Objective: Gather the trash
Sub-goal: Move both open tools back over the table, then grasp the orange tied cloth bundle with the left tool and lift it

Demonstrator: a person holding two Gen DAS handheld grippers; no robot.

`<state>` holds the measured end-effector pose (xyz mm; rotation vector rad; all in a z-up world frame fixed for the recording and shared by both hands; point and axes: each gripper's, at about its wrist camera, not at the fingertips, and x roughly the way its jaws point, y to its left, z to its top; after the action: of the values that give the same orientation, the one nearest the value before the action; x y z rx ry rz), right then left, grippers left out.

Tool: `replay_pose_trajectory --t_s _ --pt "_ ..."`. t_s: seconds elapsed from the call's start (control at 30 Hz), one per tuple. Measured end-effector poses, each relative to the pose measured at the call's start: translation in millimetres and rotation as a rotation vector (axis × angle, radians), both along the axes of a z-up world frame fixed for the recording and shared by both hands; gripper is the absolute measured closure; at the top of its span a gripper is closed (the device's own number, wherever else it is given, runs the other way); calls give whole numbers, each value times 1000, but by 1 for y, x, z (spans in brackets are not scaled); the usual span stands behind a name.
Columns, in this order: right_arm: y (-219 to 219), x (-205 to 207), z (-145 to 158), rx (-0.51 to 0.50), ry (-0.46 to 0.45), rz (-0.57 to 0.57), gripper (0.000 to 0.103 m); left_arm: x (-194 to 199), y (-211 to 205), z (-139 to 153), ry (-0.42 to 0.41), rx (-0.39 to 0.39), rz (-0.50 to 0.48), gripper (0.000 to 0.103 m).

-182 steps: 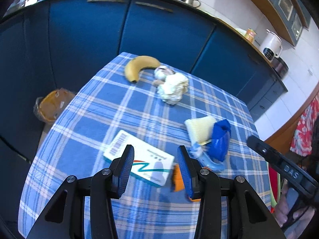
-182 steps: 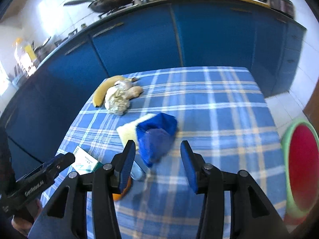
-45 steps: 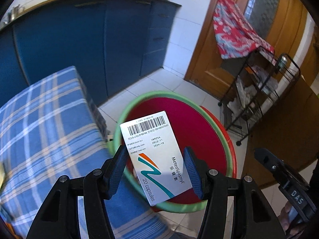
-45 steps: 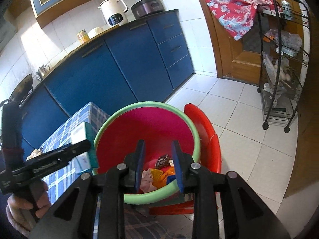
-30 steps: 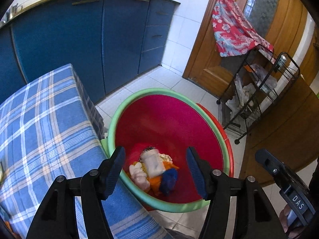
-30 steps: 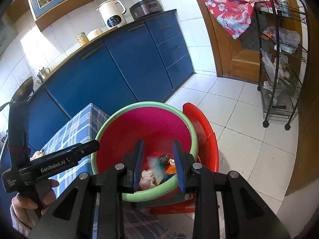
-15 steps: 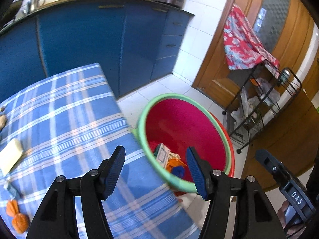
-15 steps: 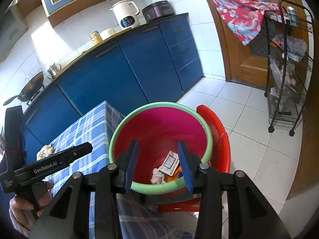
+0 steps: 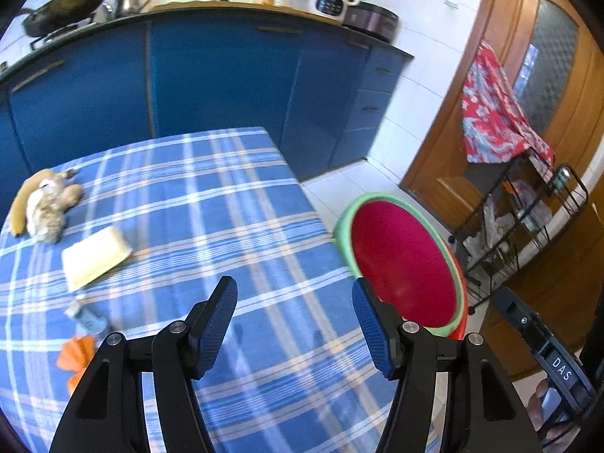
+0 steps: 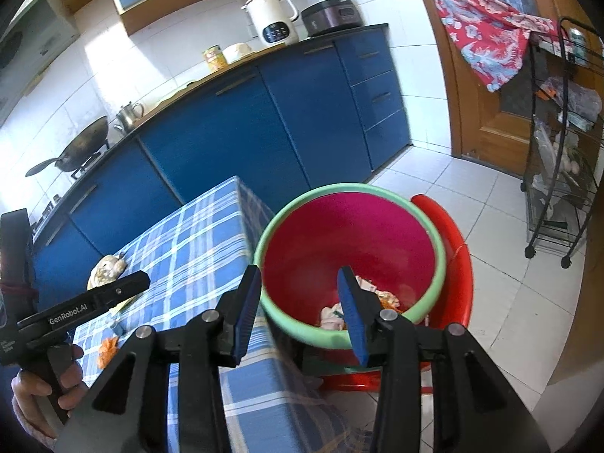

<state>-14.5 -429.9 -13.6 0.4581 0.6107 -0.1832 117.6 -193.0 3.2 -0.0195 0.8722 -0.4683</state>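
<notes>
1. Left wrist view: the left tongs (image 9: 294, 317) hang over a worktop (image 9: 241, 204) covered in a soft blue and white checked cloth. Their two flat blue pads stand spread wide apart with nothing between them and touch nothing.
2. On the cloth, at the far left, a curved yellow banana (image 9: 20, 204) lies against a lumpy, crumpled wad of pale tissue (image 9: 47, 207).
3. Nearer, a flat, pale yellow rectangular sponge (image 9: 96, 256) lies alone.
4. Nearer still are a small, blurred bluish scrap (image 9: 87, 319) and pieces of bright orange peel (image 9: 75, 355), close together near the left pad.
5. Beside the worktop's right edge, on the white tiled floor, stands a round plastic trash bin (image 9: 406, 264), smooth red inside with a light green rim.
6. Right wrist view: the right tongs (image 10: 298, 309) point down toward the trash bin (image 10: 351, 234), which rests on a red plastic stool (image 10: 451, 249). The pads are partly spread, hold nothing and touch nothing.
7. Crumpled pale and orange trash (image 10: 362, 302) lies in the bottom of the bin, partly hidden behind the right pad.
8. At the left edge, a hand (image 10: 41, 389) holds the black handle of the other tool above the checked cloth.
9. Behind runs a row of glossy blue cabinets (image 10: 234, 139).
</notes>
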Motion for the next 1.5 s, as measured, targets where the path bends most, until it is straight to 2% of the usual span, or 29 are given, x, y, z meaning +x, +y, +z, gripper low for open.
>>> replay_pose_trajectory --t_s 0.17,0.43,0.83,1.07,1.3,1.5 --pt "17 1 4 -6 -6 31 50 -6 28 4 -6 -17 50 38" --pt "43 4 3 -6 2 86 48 -14 80 4 -5 -11 152 38" --pt "84 17 0 -19 26 169 45 -15 157 -25 44 24 323 38" --pt "101 24 -3 -33 43 205 45 -14 176 -47 98 41 373 38" --pt "111 30 -7 -40 59 225 45 -11 178 -68 140 50 383 38" --pt "115 34 -9 -41 67 235 45 -12 173 -73 113 70 373 38"
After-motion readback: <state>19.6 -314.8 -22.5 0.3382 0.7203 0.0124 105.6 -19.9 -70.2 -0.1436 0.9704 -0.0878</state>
